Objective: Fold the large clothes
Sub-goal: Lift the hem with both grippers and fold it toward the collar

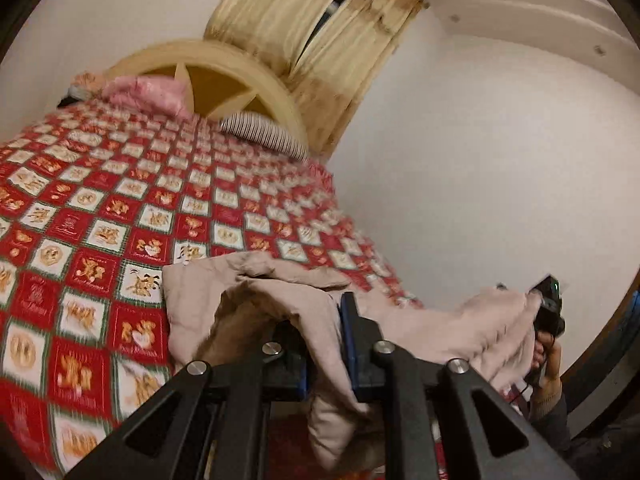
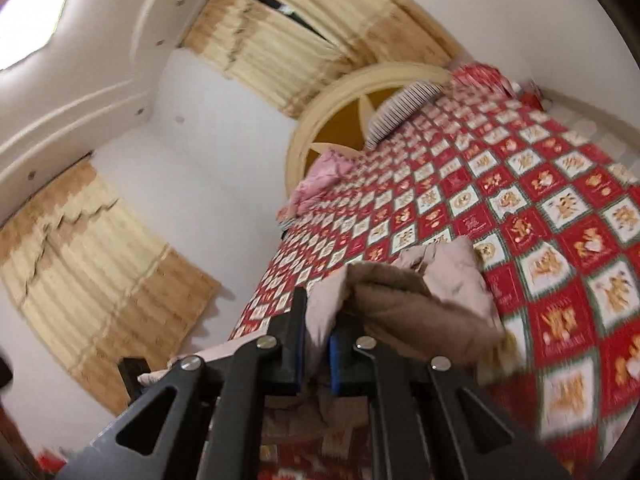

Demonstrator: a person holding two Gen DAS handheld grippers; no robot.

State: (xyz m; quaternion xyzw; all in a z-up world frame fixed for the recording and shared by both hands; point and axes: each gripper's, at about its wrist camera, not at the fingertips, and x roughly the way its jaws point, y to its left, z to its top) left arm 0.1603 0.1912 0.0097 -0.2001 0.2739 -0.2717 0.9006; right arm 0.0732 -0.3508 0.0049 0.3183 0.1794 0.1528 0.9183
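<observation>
1. The beige jacket [image 1: 256, 292] hangs stretched between the two grippers above the near end of the bed [image 1: 100, 208], its long axis running from one to the other.
2. The left gripper [image 1: 324, 344] is clenched on one edge of it.
3. The right gripper [image 2: 316, 344] pinches the opposite edge.
4. A red checked quilt [image 2: 560, 240] covers the bed; its headboard [image 1: 240, 76] and the curtains [image 1: 304, 32] lie beyond the jacket.

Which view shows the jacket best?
Left wrist. There the jacket shows its spread: one end pinched in the left gripper, the other stretched across to the right gripper, part draped on the bed. Right wrist shows only a bunched fold at its own gripper.
</observation>
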